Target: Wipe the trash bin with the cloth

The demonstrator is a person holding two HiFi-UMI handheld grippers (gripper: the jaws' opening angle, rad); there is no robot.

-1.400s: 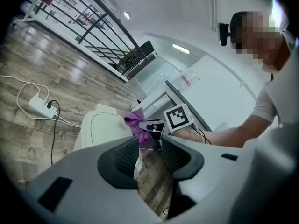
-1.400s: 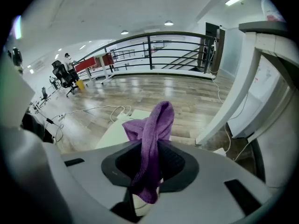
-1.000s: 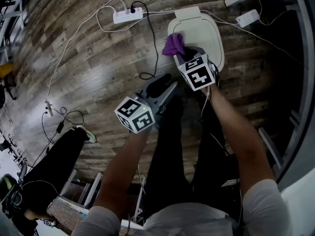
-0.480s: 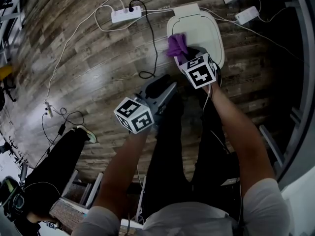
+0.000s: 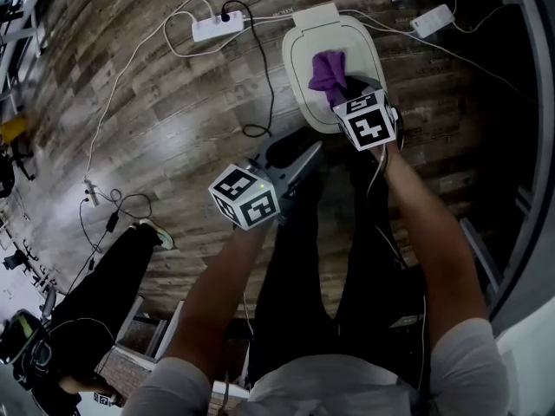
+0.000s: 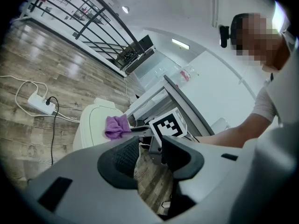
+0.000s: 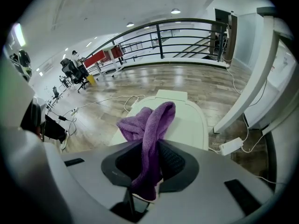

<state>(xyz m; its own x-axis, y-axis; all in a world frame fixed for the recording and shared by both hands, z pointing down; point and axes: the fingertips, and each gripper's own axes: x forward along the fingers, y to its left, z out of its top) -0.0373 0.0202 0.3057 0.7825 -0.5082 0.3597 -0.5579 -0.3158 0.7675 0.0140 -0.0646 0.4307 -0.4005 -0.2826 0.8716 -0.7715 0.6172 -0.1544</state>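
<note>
the dark wood-plank floor [image 5: 147, 102] fills the head view. on it, toward 12 o'clock from the person, stands the white plastic trash bin [image 5: 299, 63] with its rounded lid closed and facing up.

the right gripper [image 5: 350, 91] reaches over the bin's lid from 5 o'clock, pointing steeply down. its jaws stand partway closed and pinch the purple terry cloth [image 5: 328, 68] between the pads. in the right gripper view the cloth [image 7: 149, 125] rises out of the jaws [image 7: 152, 160] in a bunched fold over the middle of the lid [image 7: 189, 120].

the left gripper [image 5: 310, 152] hangs off the bin at its 7 o'clock, not touching it. its jaws [image 6: 149, 155] are apart with only floor showing between them.

a white power strip [image 5: 210, 29] lies at the bin's 9 o'clock, with a black cable [image 5: 267, 85] looping from it.
</note>
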